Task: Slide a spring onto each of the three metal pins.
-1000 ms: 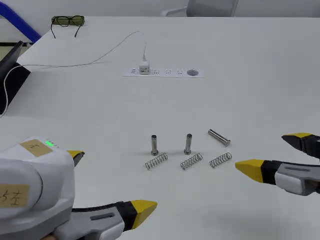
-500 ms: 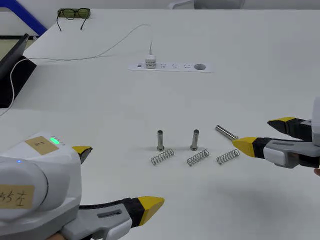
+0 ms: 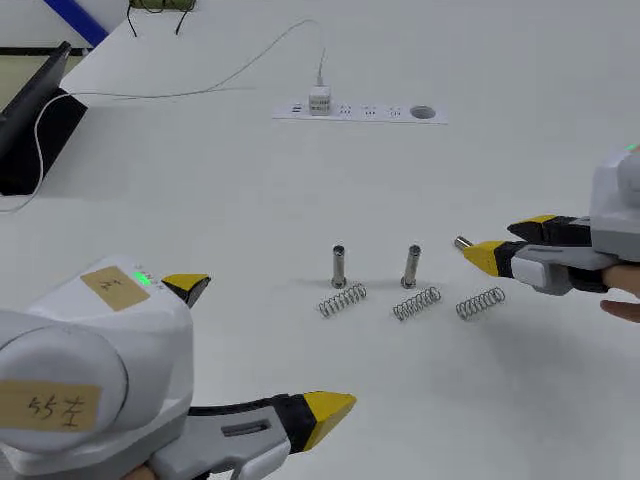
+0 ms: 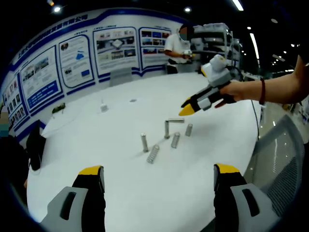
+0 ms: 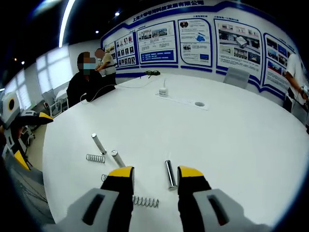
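Note:
Two metal pins point(image 3: 339, 266) point(image 3: 411, 265) stand upright on the white table point(image 3: 200, 200). The third pin point(image 5: 170, 174) lies flat, its end point(image 3: 463, 242) peeking out by my right gripper point(image 3: 510, 240). That gripper is open, and the lying pin rests between its yellow fingertips point(image 5: 120, 173) in the right gripper view. Three springs point(image 3: 342, 299) point(image 3: 417, 302) point(image 3: 481, 303) lie in a row in front of the pins. My left gripper point(image 3: 258, 348) is open and holds nothing, near the table's front left, well short of the springs point(image 4: 153, 153).
A white power strip point(image 3: 360, 111) with a plugged cable lies at the far side. A black case point(image 3: 30, 130) sits at the left edge, and glasses point(image 3: 160, 5) at the far corner. People point(image 5: 89, 72) stand beyond the table.
My right gripper has moved left and forward until its fingertips reach the lying pin. The left gripper has stayed about where it was. The head camera has tilted down.

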